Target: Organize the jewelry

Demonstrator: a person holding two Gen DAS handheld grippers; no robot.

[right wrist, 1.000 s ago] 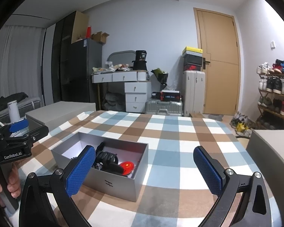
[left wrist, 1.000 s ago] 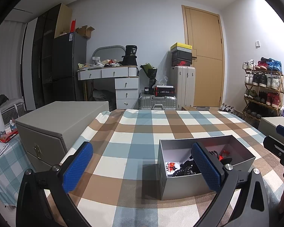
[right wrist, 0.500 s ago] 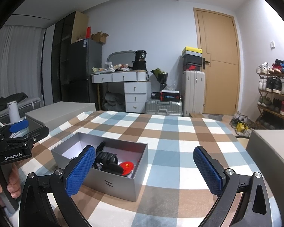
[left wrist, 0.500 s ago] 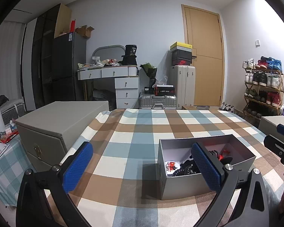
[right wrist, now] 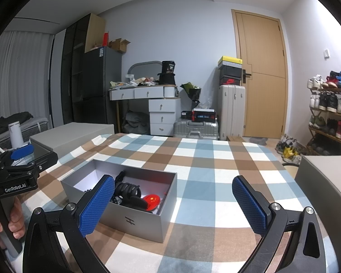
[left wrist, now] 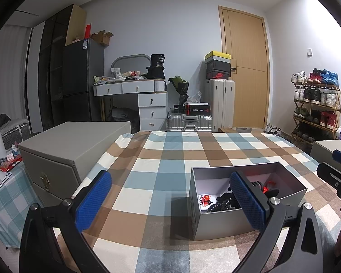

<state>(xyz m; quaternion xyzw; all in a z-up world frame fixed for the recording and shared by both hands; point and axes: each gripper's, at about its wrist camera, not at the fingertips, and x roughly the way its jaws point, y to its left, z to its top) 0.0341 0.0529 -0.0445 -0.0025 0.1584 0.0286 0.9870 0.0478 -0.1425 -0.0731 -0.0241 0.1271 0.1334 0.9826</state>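
Hovering above the checked tablecloth (right wrist: 206,159), the right gripper (right wrist: 172,202) has its blue pads spread wide with nothing between them, and the left gripper (left wrist: 170,200) is likewise agape and empty; both are held low and level, a posture that suits approach or rest equally well. Between the two tools sits an open silver box (right wrist: 134,220), lidless, its near wall bearing a small logo, placed centrally on the cloth so that either tool can reach in from its own side. Inside lies the jewelry (right wrist: 130,192): a tangle of dark bead strings, with a round red badge (right wrist: 151,201) beside it toward the box's right end; in the left wrist view a small white piece with red marking (left wrist: 206,199) rests near the front wall. The items are heaped loosely, not laid out in rows, though whether they were gathered here or await sorting cannot be settled from this arrangement, which fits both a collected state and an unsorted one. A person's hand (right wrist: 2,223) grips the left tool's handle at the frame edge. Flanking the cloth are a large grey case (left wrist: 63,152) with a brass latch on the left and a second grey case (right wrist: 327,186) on the right, possibly destinations, both closed.
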